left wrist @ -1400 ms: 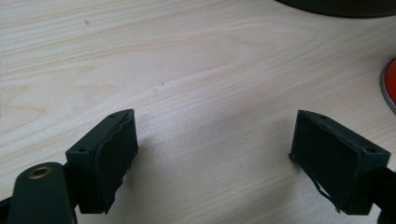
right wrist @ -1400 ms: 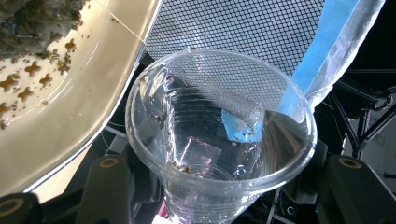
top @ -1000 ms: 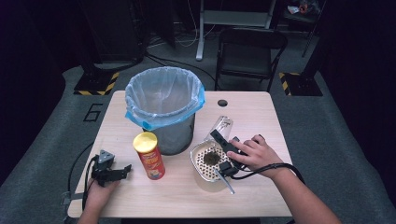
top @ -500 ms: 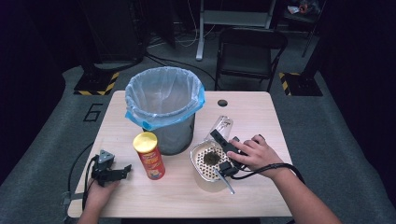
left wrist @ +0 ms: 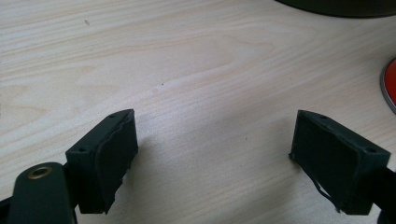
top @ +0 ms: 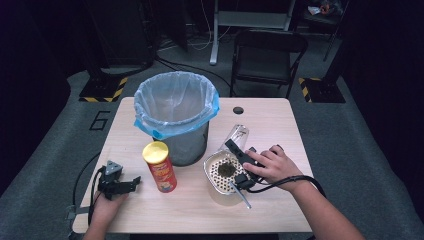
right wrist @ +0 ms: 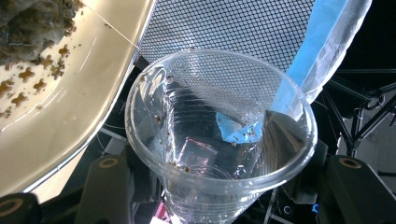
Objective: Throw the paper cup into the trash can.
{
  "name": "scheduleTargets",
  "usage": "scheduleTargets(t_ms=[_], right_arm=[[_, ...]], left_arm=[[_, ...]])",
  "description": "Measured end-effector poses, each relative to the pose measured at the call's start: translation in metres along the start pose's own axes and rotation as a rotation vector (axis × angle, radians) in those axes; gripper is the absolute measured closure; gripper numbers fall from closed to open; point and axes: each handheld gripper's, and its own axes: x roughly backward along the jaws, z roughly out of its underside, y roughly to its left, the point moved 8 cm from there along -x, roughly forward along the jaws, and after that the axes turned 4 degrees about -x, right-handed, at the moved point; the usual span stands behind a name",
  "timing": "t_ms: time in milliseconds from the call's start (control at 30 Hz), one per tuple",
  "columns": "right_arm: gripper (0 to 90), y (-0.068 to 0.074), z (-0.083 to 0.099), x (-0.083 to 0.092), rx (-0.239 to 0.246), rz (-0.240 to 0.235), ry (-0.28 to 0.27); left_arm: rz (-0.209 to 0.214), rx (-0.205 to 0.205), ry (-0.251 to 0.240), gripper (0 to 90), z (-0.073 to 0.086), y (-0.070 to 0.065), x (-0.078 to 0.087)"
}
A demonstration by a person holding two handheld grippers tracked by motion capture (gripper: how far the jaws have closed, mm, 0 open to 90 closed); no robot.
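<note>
- dark workshop floor surrounds a pale wooden table [top: 280,125], with a folding chair [top: 267,55] at 12 o'clock beyond it.
- we hold our right gripper [top: 239,152] over the table's 4 o'clock area, its jaws partly closed on a clear plastic cup [right wrist: 219,135]; in the right gripper view the cup sits clamped between the 2 black jaws with its mouth toward the camera and small crumbs stuck to its wall.
- in the high view the cup [top: 239,135] lies tilted, its long axis running from about 7 o'clock to 1 o'clock, just beside the perforated strainer bowl [top: 222,172], which carries a dark clump of residue and has a utensil [top: 240,195] resting on its near rim.
- what the next move depends on: the mesh trash bin [top: 175,117] with its blue liner stands at 10 o'clock from the cup, near it, and our right hand [top: 272,165] is plainly the nearer of the 2; we judge the cup would travel up and toward 10 o'clock to clear the bin's rim.
- our left gripper [top: 131,182] rests at the table's 8 o'clock corner, jaws wide apart with only bare wood between them, well apart from the cup.
- a red chip can [top: 160,167] stands upright between the left gripper and the strainer bowl, just in front of the bin.
- compared with the earlier frames, we see nothing shifted: both hands, the cup and the bowl sit as they did.
</note>
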Motion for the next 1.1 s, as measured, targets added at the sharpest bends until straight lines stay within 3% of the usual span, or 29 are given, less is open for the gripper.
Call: scheduleTargets(t_ms=[100,133,200,233,267,300,333,367,400,433,533,600,633,800,833,867,900,1000,1067,1100], right_arm=[[41.1,-0.001,0.0,0.0,0.009,0.004,-0.001],[41.1,-0.001,0.001,0.001,-0.011,0.011,0.007],[41.0,-0.003,0.001,0.001,-0.032,0.036,0.008],[40.9,-0.01,0.002,0.001,-0.041,0.088,0.012],[40.9,-0.01,0.002,0.001,-0.041,0.088,0.012],[40.9,-0.011,0.003,0.002,-0.074,0.098,0.019],[40.8,-0.013,0.004,0.003,-0.149,0.125,0.024],[40.8,-0.013,0.005,0.003,-0.194,0.137,0.03],[40.8,-0.015,0.005,0.004,-0.201,0.147,0.03],[40.8,-0.014,0.006,0.005,-0.259,0.157,0.035],[40.6,-0.017,0.006,0.006,-0.36,0.177,0.034],[40.5,-0.021,0.007,0.007,-0.457,0.189,0.023],[40.5,-0.021,0.007,0.007,-0.457,0.189,0.023],[40.3,-0.027,0.013,0.012,-0.747,0.205,0.013],[40.3,-0.028,0.015,0.013,-0.824,0.202,0.004],[40.3,-0.031,0.018,0.014,-0.946,0.193,-0.014],[40.2,-0.032,0.02,0.014,-0.99,0.189,-0.025],[40.2,-0.035,0.025,0.016,-1.178,0.135,-0.078],[40.2,-0.035,0.027,0.015,-1.332,0.086,-0.112],[40.2,-0.035,0.027,0.015,-1.332,0.086,-0.112]], left_arm=[[0.0,0.0,0.0,14.1,0.0,0.0,0.0],[0.0,-0.001,0.0,14.1,0.0,0.0,0.0],[0.0,-0.001,0.001,14.1,0.0,0.0,0.0],[0.0,0.0,0.0,14.1,0.0,0.0,0.0],[0.0,-0.001,0.0,14.1,0.0,0.0,0.0],[0.0,0.0,0.001,14.1,0.0,0.0,0.0],[0.0,-0.001,0.001,14.1,0.0,0.0,0.0],[0.0,-0.001,0.001,14.1,0.0,0.0,0.0],[0.0,0.0,0.0,14.1,0.0,0.0,0.0],[0.0,-0.001,0.0,14.1,0.0,0.0,0.0],[0.002,0.003,0.0,14.1,0.0,0.0,0.0],[0.0,0.0,0.0,14.1,0.0,0.0,0.0],[0.0,0.0,0.0,14.1,0.0,0.0,0.0],[0.0,-0.001,0.001,14.1,0.0,0.0,0.0],[0.0,-0.001,0.0,14.1,0.0,0.0,0.0],[0.0,0.0,0.0,14.1,0.0,0.0,0.0],[0.0,-0.001,0.0,14.1,0.0,0.0,0.0],[0.0,0.0,0.0,14.1,0.0,0.0,0.0],[0.0,-0.001,0.001,14.1,0.0,0.0,0.0],[0.0,-0.001,0.001,14.1,0.0,0.0,0.0]])
